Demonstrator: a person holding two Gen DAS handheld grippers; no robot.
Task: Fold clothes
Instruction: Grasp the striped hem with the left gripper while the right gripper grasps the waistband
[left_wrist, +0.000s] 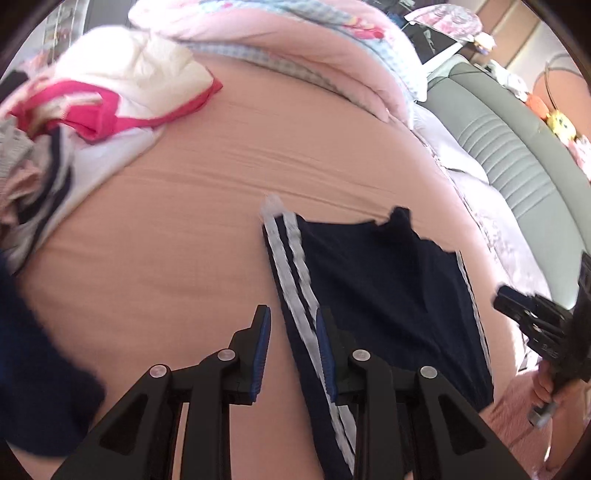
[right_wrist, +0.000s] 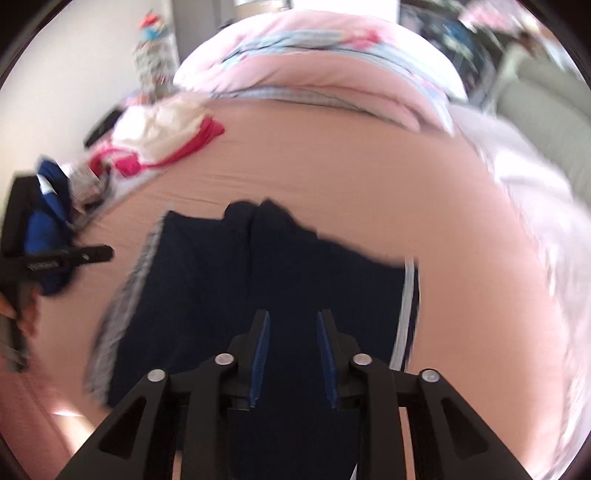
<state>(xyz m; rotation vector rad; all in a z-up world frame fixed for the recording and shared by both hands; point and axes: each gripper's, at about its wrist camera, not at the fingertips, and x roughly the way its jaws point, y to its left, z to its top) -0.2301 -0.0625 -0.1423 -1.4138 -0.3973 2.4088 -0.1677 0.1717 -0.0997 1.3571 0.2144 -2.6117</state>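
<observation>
On the pink bed sheet a pair of navy shorts with white side stripes lies spread out, sitting in the lower right of the left wrist view and across the lower middle of the right wrist view. The left gripper hangs over the shorts' striped edge with its two blue-padded fingers parted; the white stripe runs up between them, and I can't say whether either pad touches the cloth. The right gripper has its fingers apart too, poised above the dark middle of the shorts with nothing pinched between them. From the left wrist camera the right gripper's black body shows at the right edge of the frame, a hand wrapped around its handle. In the upper left of both views a heap of unfolded clothes sits on the sheet, white and bright pink on top, with grey and dark pieces lower down. A folded pink quilt with blue checks lies along the top of the frame, and a pale green padded headboard curves down the right side. Both pictures are smeared by motion blur, so finer detail of the cloth is lost.
</observation>
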